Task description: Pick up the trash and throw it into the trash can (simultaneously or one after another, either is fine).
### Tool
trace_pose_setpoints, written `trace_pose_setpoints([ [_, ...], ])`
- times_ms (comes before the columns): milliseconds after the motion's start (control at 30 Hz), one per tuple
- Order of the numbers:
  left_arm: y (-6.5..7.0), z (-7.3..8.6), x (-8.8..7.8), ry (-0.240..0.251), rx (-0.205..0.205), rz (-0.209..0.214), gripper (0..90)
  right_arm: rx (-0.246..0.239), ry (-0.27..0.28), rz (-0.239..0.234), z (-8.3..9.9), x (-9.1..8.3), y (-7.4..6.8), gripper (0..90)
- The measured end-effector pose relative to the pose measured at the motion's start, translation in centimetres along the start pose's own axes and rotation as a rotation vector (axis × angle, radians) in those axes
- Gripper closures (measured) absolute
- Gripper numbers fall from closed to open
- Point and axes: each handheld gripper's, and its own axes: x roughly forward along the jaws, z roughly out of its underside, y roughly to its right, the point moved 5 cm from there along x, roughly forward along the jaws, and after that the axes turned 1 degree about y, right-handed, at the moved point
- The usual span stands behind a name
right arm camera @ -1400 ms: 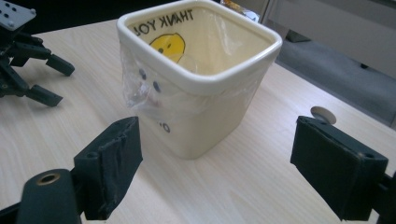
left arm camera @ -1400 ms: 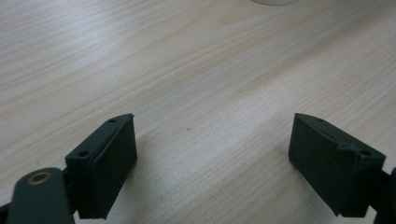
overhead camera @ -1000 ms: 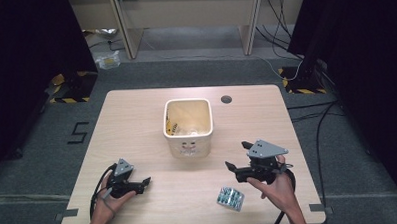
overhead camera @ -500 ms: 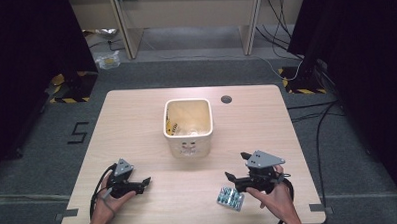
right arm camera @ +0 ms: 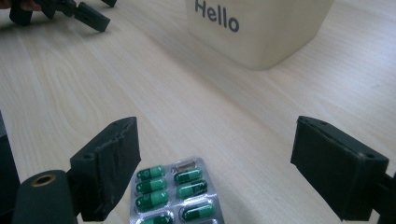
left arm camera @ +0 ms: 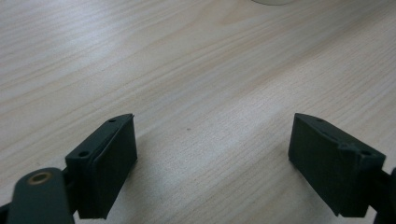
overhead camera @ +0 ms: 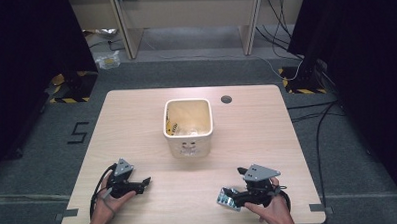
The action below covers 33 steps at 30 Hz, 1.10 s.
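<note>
Fingers (right arm camera: pixel 341 172) of the right gripper (right arm camera: pixel 217 170) stand wide apart over the wooden bench (overhead camera: pixel 137 124), gripping nothing, with a foil blister pack (right arm camera: pixel 177 193) of green capsules lying flat between them, nearer the left-hand finger in the right gripper view. One second ago that gripper sat farther up the bench, closer to the cream bin (overhead camera: pixel 188 127); it has since dropped back toward the person's edge and now sits at the pack (overhead camera: pixel 228 198), which has not moved. Whether a finger touches the foil cannot be told. The left gripper (left arm camera: pixel 212 163) is likewise spread wide and empty above bare wood, unchanged in place, down and to the left of the bin in the high view (overhead camera: pixel 125 180). The bin, printed "Hello" (right arm camera: pixel 217 17), stands beyond the pack, at mid-bench.
</note>
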Motion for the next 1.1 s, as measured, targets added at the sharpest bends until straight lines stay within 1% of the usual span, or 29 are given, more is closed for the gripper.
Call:
trace_pose_setpoints([
  [200,0.0,0.0,0.0,0.000,0.000,0.000,14.2,0.005,-0.020,-0.011,1.3,0.5,-0.4,15.6],
  [333,0.0,0.0,0.0,0.000,0.000,0.000,14.2,-0.003,-0.035,-0.019,2.0,0.7,-0.6,15.7],
  [367,0.0,0.0,0.0,0.000,0.000,0.000,14.2,0.003,-0.037,-0.020,2.1,0.8,-0.7,15.8],
  [467,0.0,0.0,0.0,0.000,0.000,0.000,14.2,-0.011,-0.045,-0.030,2.4,1.0,-0.9,15.7],
  [667,0.0,0.0,0.0,0.000,0.000,0.000,14.2,-0.021,-0.062,-0.025,3.1,1.4,-1.2,15.8],
  [733,0.0,0.0,0.0,0.000,0.000,0.000,14.2,-0.015,-0.067,-0.026,3.3,1.5,-1.2,15.8],
  [800,0.0,0.0,0.0,0.000,0.000,0.000,14.2,-0.027,-0.072,-0.028,3.5,1.6,-1.4,15.9],
  [967,0.0,0.0,0.0,0.000,0.000,0.000,14.2,-0.047,-0.097,-0.032,3.9,2.0,-1.6,19.1],
  [1000,0.0,0.0,0.0,0.000,0.000,0.000,14.2,-0.054,-0.103,-0.036,4.0,2.1,-1.6,21.1],
  [1100,0.0,0.0,0.0,0.000,0.000,0.000,14.2,-0.054,-0.105,-0.040,4.1,2.3,-1.7,23.3],
])
